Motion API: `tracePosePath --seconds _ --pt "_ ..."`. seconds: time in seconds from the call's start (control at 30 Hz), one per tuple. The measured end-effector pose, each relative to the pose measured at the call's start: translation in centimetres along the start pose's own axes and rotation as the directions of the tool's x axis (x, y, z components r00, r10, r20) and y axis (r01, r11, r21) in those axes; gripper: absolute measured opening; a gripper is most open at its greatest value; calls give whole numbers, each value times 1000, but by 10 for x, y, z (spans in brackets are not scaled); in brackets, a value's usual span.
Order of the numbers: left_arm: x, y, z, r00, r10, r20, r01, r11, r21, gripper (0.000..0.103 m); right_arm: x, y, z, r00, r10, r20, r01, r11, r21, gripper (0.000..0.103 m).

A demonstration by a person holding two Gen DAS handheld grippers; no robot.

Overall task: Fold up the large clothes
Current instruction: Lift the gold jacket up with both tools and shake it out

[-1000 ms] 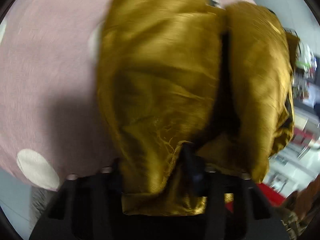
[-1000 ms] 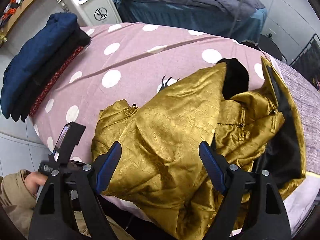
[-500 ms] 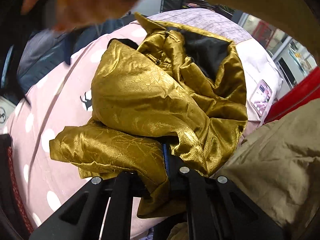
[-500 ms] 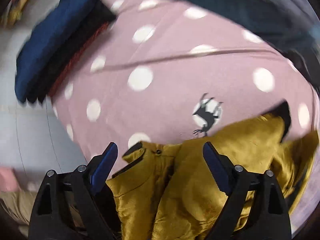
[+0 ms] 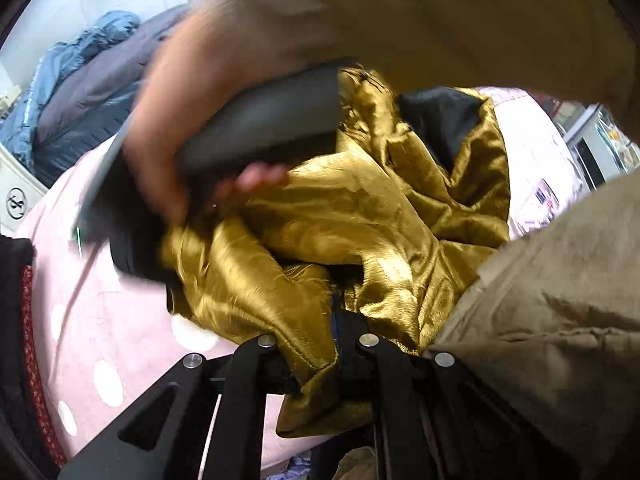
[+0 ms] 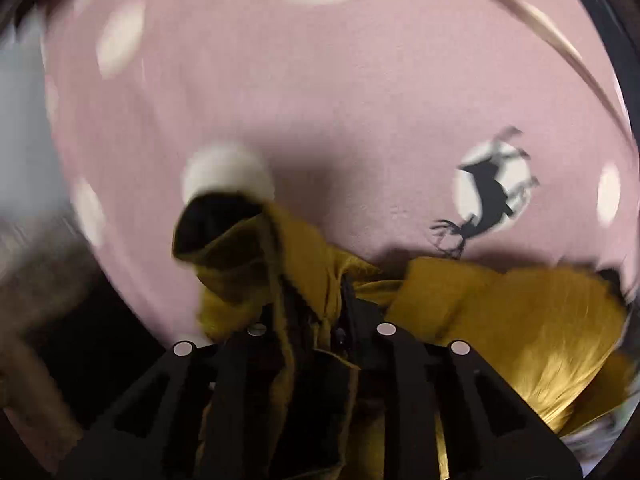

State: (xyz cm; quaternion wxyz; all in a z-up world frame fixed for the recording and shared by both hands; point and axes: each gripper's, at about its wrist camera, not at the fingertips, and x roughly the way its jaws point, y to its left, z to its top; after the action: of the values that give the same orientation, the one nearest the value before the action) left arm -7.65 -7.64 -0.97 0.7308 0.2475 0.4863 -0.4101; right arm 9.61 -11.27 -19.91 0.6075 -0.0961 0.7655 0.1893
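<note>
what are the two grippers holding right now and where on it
Both hold the gold jacket. The left gripper is shut on a stitched edge. The right gripper, whose jaws have just been closing, pinches bunched fabric near a dark-lined sleeve opening.

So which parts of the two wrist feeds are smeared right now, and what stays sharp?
Left wrist view: the person's hand is motion-smeared; the shiny gold satin jacket by the left gripper reads sharp, with glare. Right wrist view: streaked at the rim; the pink polka-dot bedsheet is soft; the right gripper, closing on the jacket, casts a shadow.
</note>
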Motion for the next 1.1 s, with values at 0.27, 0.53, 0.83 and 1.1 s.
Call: tracePosePath --seconds 0.27,0.53,0.83,1.1 --pt "-65 82 30 953 188 237 -131 962 -239 9 -196 -156 -184 600 194 776 -626 717 305 19" --pt "-199 68 96 792 161 589 -132 987 -92 9 -281 -105 -377 126 71 989 -748 662 48 19" --pt "-324 -5 62 653 -15 757 -119 985 122 9 -359 14 -519 -160 -42 986 -596 800 -62 18" --pt "-421 13 67 440 -61 896 -26 996 80 9 -459 34 -499 -297 30 954 -339 931 -135 18"
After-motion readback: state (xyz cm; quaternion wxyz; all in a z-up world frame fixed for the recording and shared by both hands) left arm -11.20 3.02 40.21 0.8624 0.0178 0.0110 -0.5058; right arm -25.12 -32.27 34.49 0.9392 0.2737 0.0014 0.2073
